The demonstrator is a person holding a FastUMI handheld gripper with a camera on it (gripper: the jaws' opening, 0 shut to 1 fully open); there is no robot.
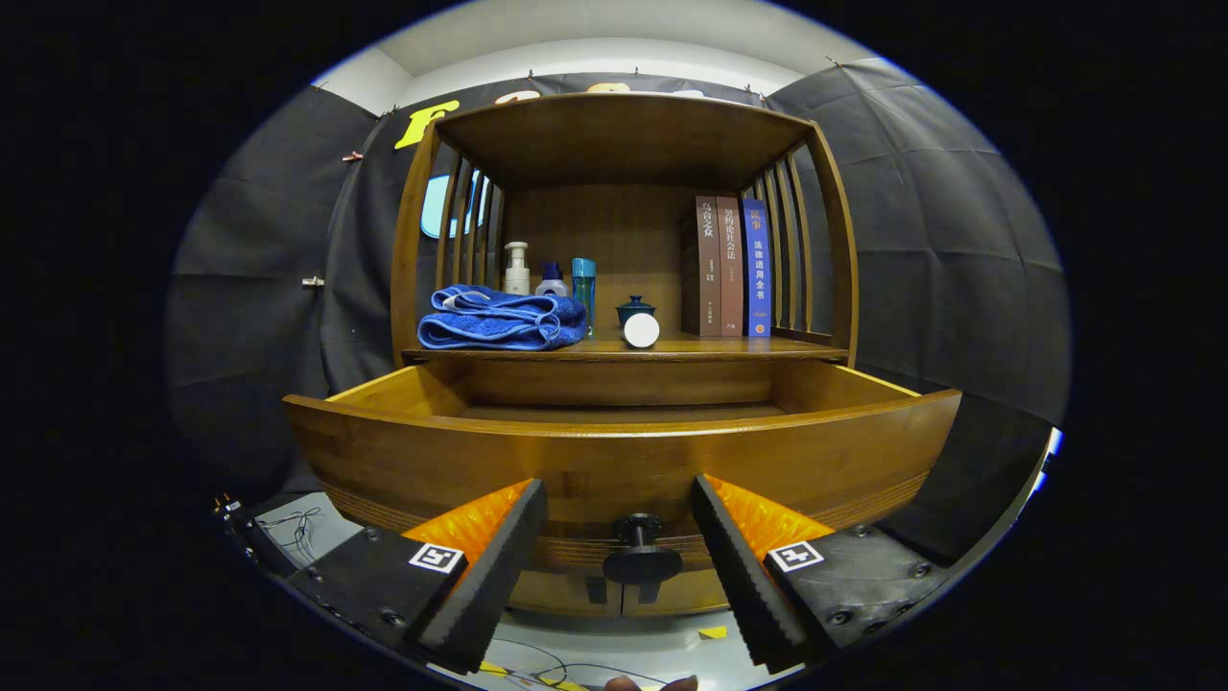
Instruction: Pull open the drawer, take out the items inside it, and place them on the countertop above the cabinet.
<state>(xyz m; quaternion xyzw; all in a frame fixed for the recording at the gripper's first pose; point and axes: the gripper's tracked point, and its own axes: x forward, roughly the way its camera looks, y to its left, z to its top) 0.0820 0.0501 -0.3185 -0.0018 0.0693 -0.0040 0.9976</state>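
The brown wooden drawer [614,461] stands pulled out below the countertop [624,351], its floor hidden; stiff and likely heavy, best held by its small black round knob [641,557]; the gripper [619,557] straddles that knob, fingers spread, touching nothing.

Three upright books on the surface with Chinese spine titles, brown book [707,264] reading 乌合之众, reddish-brown book [731,264] too blurred to be sure of, blue book [757,264] reading 法律适用全书, square black-and-white coded markers [436,558] on the gripper [619,561] fingers, open apart
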